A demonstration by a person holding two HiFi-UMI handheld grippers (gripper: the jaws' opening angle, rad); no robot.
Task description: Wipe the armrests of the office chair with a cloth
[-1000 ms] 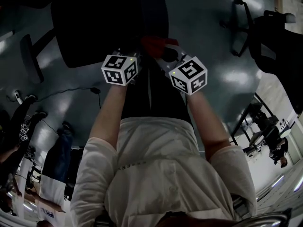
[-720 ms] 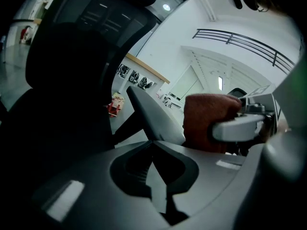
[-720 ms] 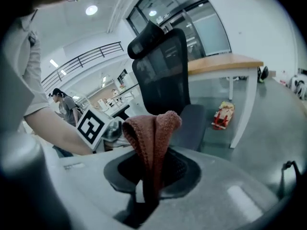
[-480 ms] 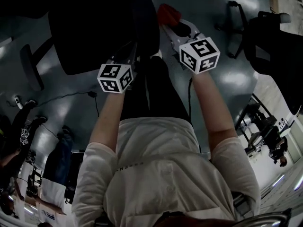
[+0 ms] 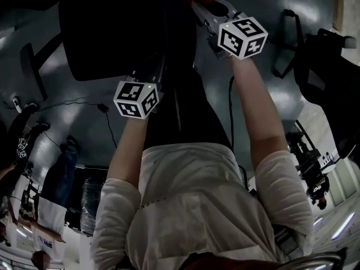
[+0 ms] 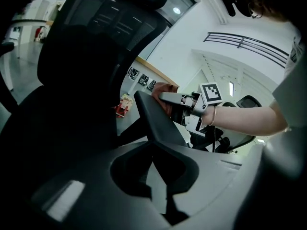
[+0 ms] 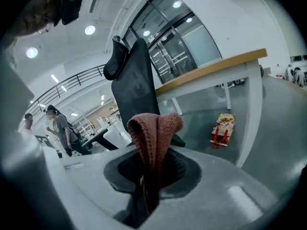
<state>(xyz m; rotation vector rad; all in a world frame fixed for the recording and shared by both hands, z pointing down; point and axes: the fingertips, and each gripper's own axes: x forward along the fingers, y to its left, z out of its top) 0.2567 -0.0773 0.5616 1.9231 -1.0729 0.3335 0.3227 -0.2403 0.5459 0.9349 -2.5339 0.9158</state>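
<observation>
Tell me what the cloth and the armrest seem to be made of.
The cloth looks like reddish-brown knitted or terry fabric: ribbed, looped texture, soft fold. The armrest is dark, matte and smooth, likely plastic or firm foam; the look leaves that open.

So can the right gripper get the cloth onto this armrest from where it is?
Probably yes: the right gripper, shut on the cloth, sits at the armrest's far end, nothing between; the left gripper grips its near end.
</observation>
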